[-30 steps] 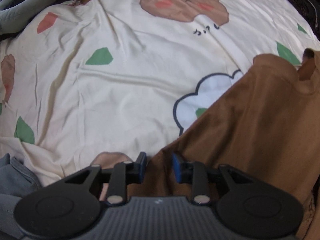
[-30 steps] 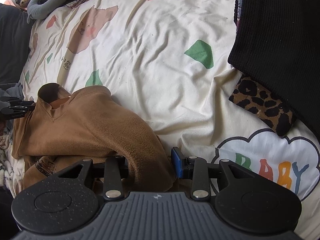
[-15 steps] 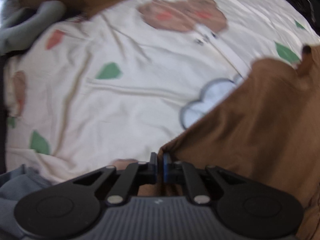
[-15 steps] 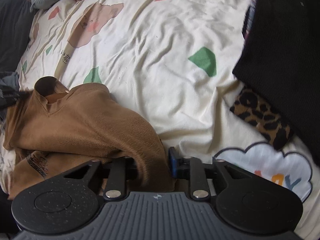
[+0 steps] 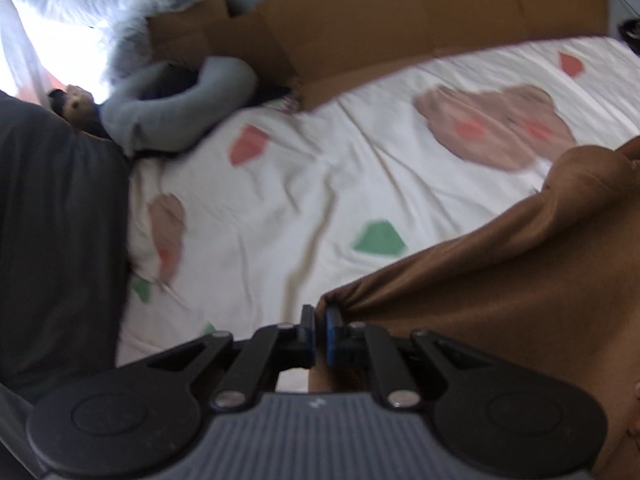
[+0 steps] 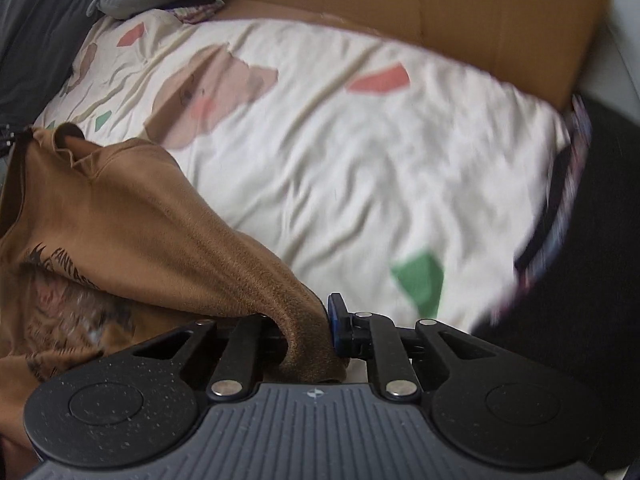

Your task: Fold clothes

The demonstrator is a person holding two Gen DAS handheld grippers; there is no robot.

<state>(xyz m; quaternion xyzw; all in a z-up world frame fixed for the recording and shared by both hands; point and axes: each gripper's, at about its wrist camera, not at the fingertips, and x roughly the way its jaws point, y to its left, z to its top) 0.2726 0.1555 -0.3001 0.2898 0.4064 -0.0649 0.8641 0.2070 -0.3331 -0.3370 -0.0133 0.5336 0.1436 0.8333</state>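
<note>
A brown sweatshirt (image 6: 120, 216) with a dark printed graphic hangs lifted above the cream patterned bedsheet (image 6: 360, 168). In the left wrist view my left gripper (image 5: 319, 322) is shut on a pinched corner of the brown sweatshirt (image 5: 500, 288), which stretches away to the right. In the right wrist view my right gripper (image 6: 310, 320) pinches a thick bunched fold of the same garment; its jaws are still closing on the cloth, and the left finger is hidden under the fabric. The collar shows at the far left.
A flattened cardboard box (image 5: 400, 20) lines the far edge of the bed. A grey neck pillow (image 5: 176, 108) lies at the far left next to a dark grey blanket (image 5: 56, 240). A black garment (image 6: 592, 260) lies at the right side of the bed.
Both grippers closed on the sweatshirt and lifted it off the sheet. Both views tilted up, so the cardboard and pillow came into sight.
</note>
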